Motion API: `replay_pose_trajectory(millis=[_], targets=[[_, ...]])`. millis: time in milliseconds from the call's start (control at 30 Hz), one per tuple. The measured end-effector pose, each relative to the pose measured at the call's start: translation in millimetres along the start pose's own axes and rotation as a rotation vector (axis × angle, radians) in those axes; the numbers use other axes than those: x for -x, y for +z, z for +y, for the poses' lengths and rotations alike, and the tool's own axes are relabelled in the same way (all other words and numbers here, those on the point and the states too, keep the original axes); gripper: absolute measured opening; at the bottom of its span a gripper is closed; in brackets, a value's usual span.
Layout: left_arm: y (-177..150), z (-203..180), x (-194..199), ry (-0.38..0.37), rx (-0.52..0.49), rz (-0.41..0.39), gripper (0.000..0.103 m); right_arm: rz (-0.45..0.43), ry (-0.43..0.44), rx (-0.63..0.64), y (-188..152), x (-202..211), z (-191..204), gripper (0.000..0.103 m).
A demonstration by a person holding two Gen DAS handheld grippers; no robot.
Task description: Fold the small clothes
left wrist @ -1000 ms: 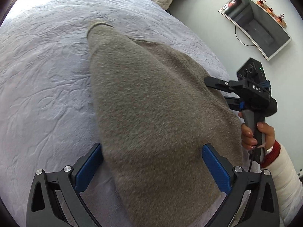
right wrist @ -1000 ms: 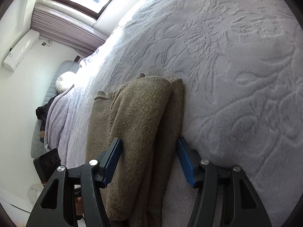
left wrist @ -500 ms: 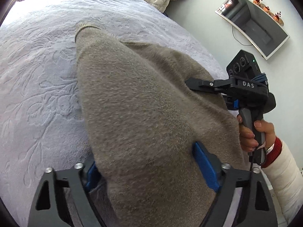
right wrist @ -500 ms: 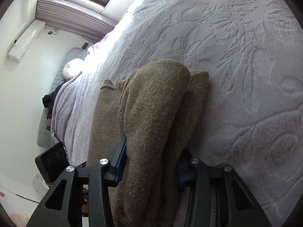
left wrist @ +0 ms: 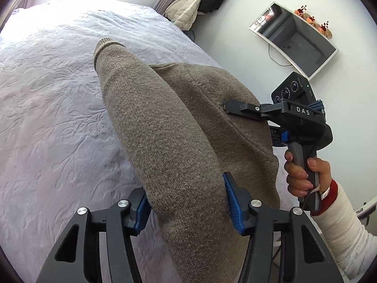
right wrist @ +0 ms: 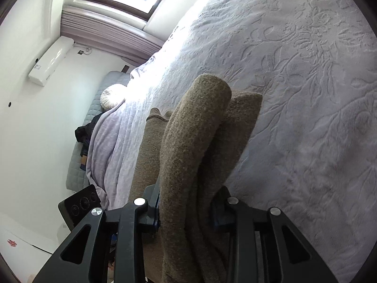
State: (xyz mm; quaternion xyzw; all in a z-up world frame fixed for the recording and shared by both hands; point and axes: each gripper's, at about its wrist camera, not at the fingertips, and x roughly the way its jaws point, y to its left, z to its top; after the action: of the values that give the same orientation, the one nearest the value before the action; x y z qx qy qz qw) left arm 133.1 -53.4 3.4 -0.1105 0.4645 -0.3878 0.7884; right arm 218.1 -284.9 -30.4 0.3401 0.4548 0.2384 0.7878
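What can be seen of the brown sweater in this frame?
The brown sweater is a fuzzy taupe knit with a ribbed cuff. It is folded lengthwise into thick layers and lifted in a hump over the lilac bedspread. The left gripper and right gripper each clamp one bunched edge.

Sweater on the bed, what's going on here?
A person with a handheld gripper in each hand is folding a brown knit sweater on a lavender bedspread. The left gripper is clamped on a thick fold near one edge, and the right gripper is clamped on bunched layers at the other. The held fold is raised off the bed.
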Motion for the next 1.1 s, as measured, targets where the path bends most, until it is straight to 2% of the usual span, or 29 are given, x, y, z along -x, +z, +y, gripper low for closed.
replay_pose_trajectory(millis=[200, 467, 667, 700, 833, 967, 1100], targets=[[-32.3, -13.7, 55.4, 0.027, -0.041, -0.028, 0.057, 0.01, 0.013, 0.044, -34.6, 3.8, 46.4, 0.034], [-72.0, -15.9, 103.0, 0.085, -0.055, -0.05, 0.057, 0.022, 0.028, 0.066, -85.1, -13.6, 91.3, 0.034], [-91.0, -8.2, 113.9, 0.138, -0.046, -0.045, 0.057, 0.052, 0.046, 0.042, -105.3, -44.3, 97.4, 0.034], [-85.1, -9.1, 101.3, 0.149, -0.038, -0.042, 0.057, 0.057, 0.047, 0.037, -108.2, -50.6, 97.0, 0.034], [-86.5, 9.7, 93.8, 0.168, -0.003, -0.033, 0.057, 0.074, 0.039, 0.003, -117.0, -73.5, 90.9, 0.034], [-92.0, 22.6, 81.2, 0.2, 0.004, -0.016, 0.057, 0.084, 0.014, -0.011, -122.6, -91.3, 87.3, 0.034], [-98.3, 36.7, 62.0, 0.243, 0.023, 0.009, 0.057, 0.101, -0.056, -0.023, -124.7, -106.4, 72.8, 0.034]])
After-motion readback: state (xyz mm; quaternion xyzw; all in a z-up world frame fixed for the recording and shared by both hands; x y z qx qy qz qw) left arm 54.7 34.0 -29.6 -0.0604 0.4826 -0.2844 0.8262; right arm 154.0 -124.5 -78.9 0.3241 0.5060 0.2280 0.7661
